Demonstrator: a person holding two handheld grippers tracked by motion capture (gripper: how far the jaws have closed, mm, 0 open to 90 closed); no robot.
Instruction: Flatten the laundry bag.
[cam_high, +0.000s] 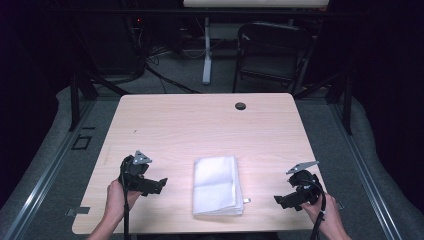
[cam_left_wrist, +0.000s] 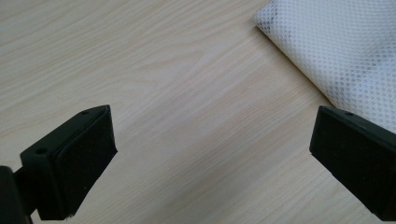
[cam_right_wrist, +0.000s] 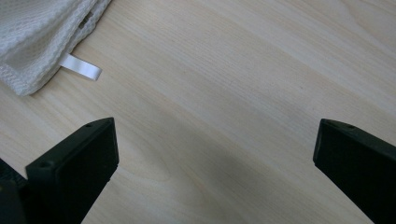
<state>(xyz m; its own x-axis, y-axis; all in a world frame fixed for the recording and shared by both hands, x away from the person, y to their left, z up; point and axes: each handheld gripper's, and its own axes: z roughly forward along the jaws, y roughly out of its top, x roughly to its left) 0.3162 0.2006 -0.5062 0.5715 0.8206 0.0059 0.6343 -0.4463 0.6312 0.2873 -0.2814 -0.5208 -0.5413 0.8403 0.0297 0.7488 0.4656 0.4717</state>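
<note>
Here, in the high view, a folded white towel (cam_high: 217, 185) lies flat on the light wooden table (cam_high: 200, 125), between the two grippers and apart from both. The left gripper (cam_high: 159, 184) sits just to the towel's left, held in the person's left hand (cam_high: 119, 197), its jaws pointing toward the cloth. The right gripper (cam_high: 280, 201) sits off the towel's right side, held in the right hand (cam_high: 324, 217), also pointing inward. A small dark round disc (cam_high: 240, 106) rests far ahead of both tools, near the table's far edge, and a black folding chair (cam_high: 270, 50) stands beyond the table.

In the left gripper view, the jaws stand wide apart with only bare wood between them; the towel (cam_left_wrist: 341, 46) lies ahead and toward the right jaw, its mesh weave clear, not touched by either pad.

In the right gripper view, the jaws are likewise spread wide over bare table. The towel's corner (cam_right_wrist: 42, 32) lies ahead and beyond the left jaw, with a small white label loop (cam_right_wrist: 81, 67) sticking out from its edge.
</note>
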